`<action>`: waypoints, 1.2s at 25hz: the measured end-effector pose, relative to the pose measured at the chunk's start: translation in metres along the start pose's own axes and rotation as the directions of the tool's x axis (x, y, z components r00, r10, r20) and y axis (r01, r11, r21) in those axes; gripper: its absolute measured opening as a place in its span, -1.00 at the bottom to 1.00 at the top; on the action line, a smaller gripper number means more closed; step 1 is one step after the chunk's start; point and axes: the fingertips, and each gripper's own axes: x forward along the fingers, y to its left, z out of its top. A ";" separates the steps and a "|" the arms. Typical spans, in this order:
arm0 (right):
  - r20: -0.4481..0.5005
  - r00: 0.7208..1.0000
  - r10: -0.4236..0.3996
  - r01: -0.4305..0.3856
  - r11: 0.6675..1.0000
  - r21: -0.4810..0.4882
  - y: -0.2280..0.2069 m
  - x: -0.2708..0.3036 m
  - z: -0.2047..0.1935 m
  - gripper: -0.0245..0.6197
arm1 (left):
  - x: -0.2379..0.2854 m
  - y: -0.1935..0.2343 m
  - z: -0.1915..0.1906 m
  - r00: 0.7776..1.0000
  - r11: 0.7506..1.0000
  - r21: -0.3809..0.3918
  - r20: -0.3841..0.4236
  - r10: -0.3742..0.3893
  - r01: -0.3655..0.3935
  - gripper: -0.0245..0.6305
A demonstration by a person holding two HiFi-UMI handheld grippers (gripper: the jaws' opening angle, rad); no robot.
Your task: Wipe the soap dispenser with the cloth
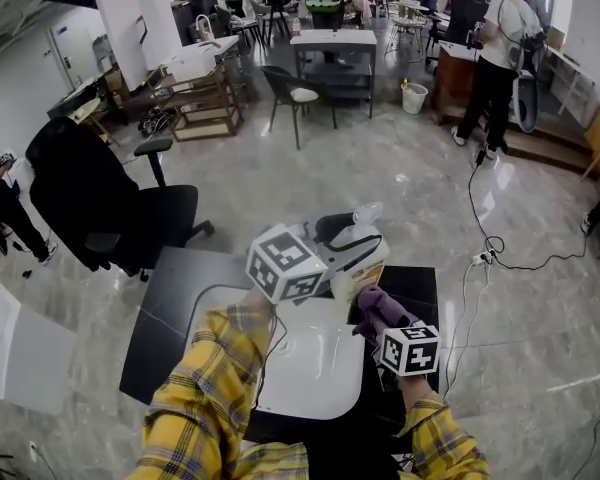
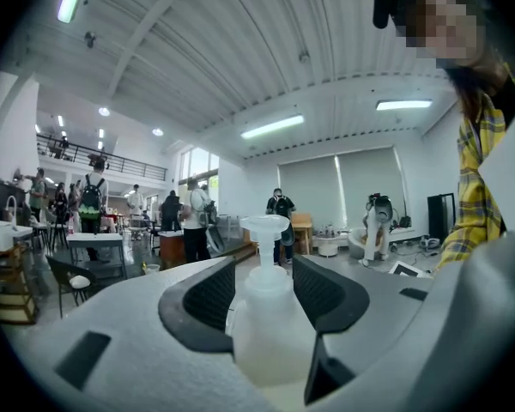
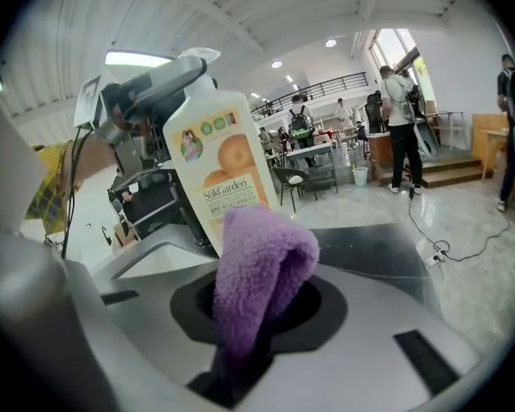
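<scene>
Mid-wipe. Clamping the white plastic pump soap dispenser (image 2: pixel 270 337) in left gripper (image 2: pixel 262 288), aloft over white basin (image 1: pixel 310 368). Pinching fluffy purple cloth (image 3: pixel 259 260) in right gripper (image 3: pixel 257 309), seemingly against its orange label. Next: drag across, keeping both grips firm.

Both sleeves (image 1: pixel 215 388) are yellow plaid crossed with dark and white lines. The left gripper (image 1: pixel 352 240) and right gripper (image 1: pixel 380 320) have pale grey shells, black fingers (image 2: pixel 210 294), and 1 cube (image 1: pixel 285 263) each bearing black-and-white square markers.
</scene>
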 end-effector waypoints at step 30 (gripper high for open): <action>0.187 0.982 0.003 -0.008 1.000 0.026 0.019 -0.055 0.046 -0.71 | 0.000 0.005 -0.002 0.972 0.972 -0.023 0.001 0.233 -0.233 -0.43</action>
